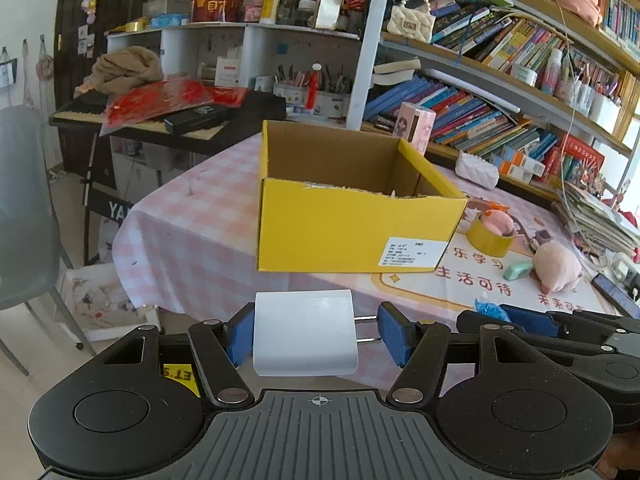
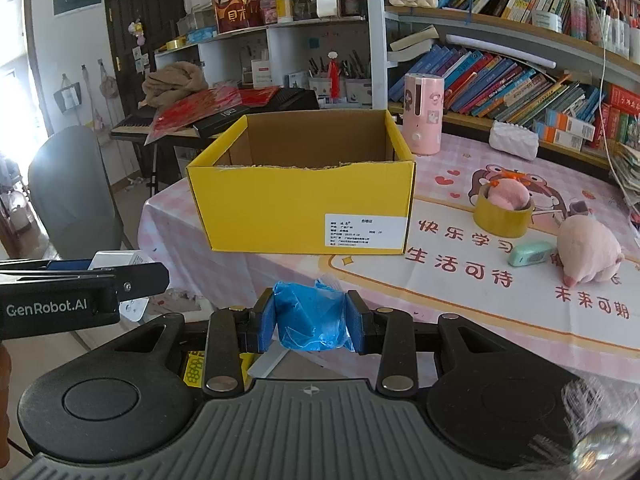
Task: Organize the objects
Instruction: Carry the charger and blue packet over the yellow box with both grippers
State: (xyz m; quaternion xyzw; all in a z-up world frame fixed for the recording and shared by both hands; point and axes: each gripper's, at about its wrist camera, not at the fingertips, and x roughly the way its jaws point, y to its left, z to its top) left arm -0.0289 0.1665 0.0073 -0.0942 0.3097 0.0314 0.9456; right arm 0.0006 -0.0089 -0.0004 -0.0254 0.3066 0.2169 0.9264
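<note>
Left gripper [image 1: 316,338] clamps a white charger [image 1: 306,332] at lower centre; right gripper [image 2: 311,322] squeezes a blue bag [image 2: 310,318], yellow box [image 2: 300,204] mid-frame beyond

The right claw [image 2: 311,322] clamps a crumpled blue bag [image 2: 310,318] before the yellow box [image 2: 300,210].

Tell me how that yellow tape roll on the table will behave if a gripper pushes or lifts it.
The yellow tape roll lies flat on the tablecloth, so a push would probably slide it rather than roll it. A pink plush sits in its core and may fall out when lifted. The glossy band looks stiff, possibly slippery.
</note>
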